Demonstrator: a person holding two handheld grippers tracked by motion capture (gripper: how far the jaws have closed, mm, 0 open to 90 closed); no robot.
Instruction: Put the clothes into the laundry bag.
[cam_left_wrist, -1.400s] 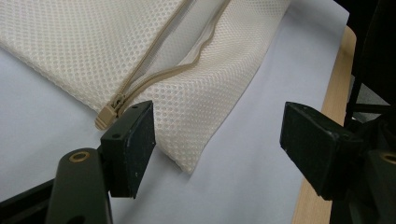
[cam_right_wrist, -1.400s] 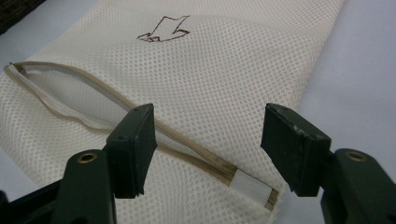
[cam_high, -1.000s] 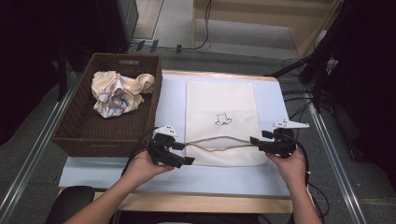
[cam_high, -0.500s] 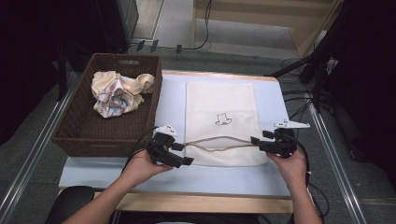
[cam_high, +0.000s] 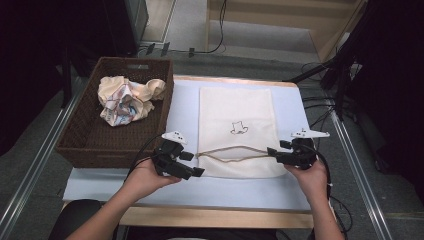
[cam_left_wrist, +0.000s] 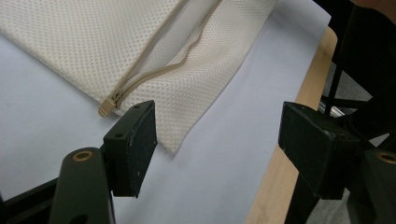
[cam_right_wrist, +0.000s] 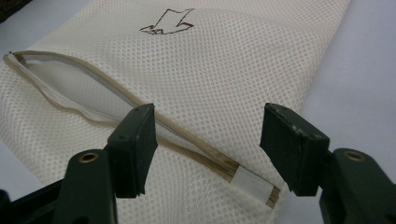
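**Both grippers spread at the mesh bag's unzipped mouth**

The cream mesh bag (cam_high: 236, 130) lies flat mid-desk (cam_high: 185, 187), its zipper (cam_high: 235, 152) gaping. At the bag's 8 o'clock corner sits the left gripper (cam_high: 192, 167), jaws apart, holding nothing. At 4 o'clock the right gripper (cam_high: 275, 152) is likewise spread. The wicker basket (cam_high: 85, 145) with crumpled cloth (cam_high: 127, 97) stands at 9 o'clock

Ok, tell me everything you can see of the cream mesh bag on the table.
The mesh bag is a cream, fine-netted rectangular pouch lying flat on the pale blue table cover, beside the wicker basket. A small dark outline motif sits near its middle. A tan zipper runs across its near end and is open, the gap showing a white lining. The zipper pull lies at the left end. The left hand-held gripper and the right hand-held gripper flank that end, jaws open, not gripping it.
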